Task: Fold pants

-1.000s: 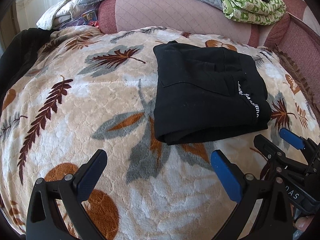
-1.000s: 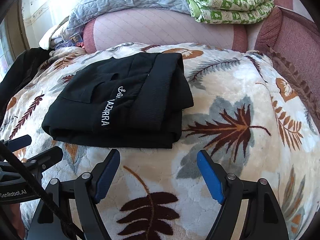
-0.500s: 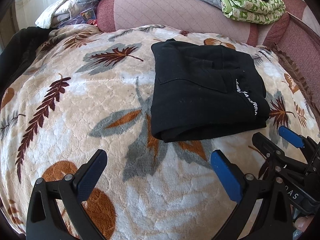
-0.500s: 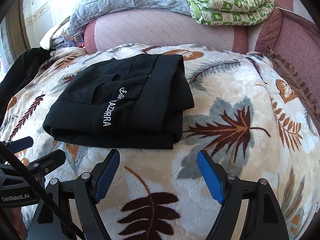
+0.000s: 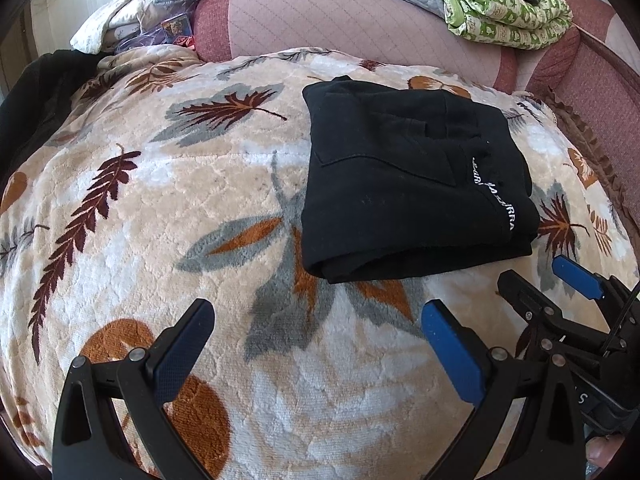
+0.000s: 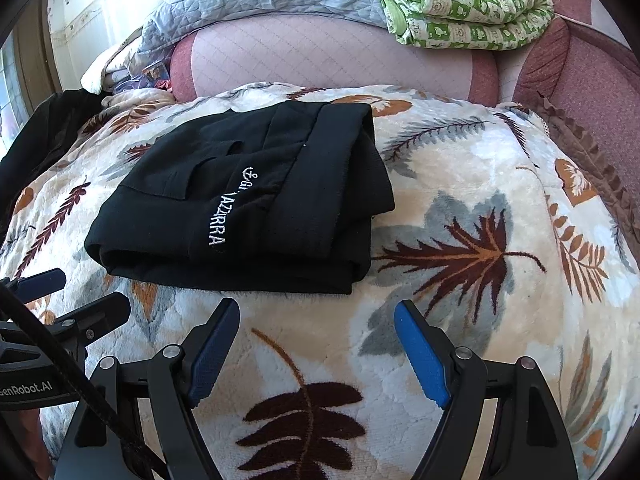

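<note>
Pants (image 5: 404, 184) folded on blanket (image 5: 160, 208) | both jaws spread | green quilt (image 6: 472, 12) behind

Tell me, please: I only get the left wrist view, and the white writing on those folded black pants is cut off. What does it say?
Observer: In the right wrist view the lettering on the pants ends in "AZZIRRA", after some curly script I cannot read.
Visitor: Nice! Does the left tool carry any name? I only see its two fingers.
Observer: Yes. From the right wrist view, the left tool is open beside the pants, and a label on its body reads "GenRobot.AI".
</note>
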The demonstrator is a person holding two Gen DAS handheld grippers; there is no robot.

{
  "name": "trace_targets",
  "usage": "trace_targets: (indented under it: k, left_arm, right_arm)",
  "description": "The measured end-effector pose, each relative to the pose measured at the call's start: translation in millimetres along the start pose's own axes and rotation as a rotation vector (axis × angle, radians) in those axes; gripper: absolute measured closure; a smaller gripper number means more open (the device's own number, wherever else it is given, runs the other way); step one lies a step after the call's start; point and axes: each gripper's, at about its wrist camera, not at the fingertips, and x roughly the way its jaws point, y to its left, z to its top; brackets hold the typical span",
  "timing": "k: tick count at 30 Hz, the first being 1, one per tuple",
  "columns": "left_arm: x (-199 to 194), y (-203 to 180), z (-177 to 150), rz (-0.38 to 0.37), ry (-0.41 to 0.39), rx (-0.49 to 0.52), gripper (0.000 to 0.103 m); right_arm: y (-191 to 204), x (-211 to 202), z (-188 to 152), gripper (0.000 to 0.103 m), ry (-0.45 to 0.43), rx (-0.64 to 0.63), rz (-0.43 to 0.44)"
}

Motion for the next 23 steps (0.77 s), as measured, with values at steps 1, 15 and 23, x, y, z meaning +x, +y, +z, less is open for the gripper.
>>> trace_targets:
  k: [1,15,23]
  left_arm:
    - [0.1,-0.7,0.1,0.001,0.0,0.003,0.0]
    - [-3.0,-3.8,-1.4,0.001,-0.005,0.009,0.0]
    - [-4.9,-3.7,-1.0,0.018,-0.014,0.012,0.0]
  right_arm:
    - [0.1,-0.2,-0.2,0.019,-0.001,0.0,0.0]
    - [0.6,-0.7,-0.3,0.019,-0.002,0.001,-0.001]
    - [1.5,-0.3,-0.7,0.019,-0.001,-0.002,0.002]
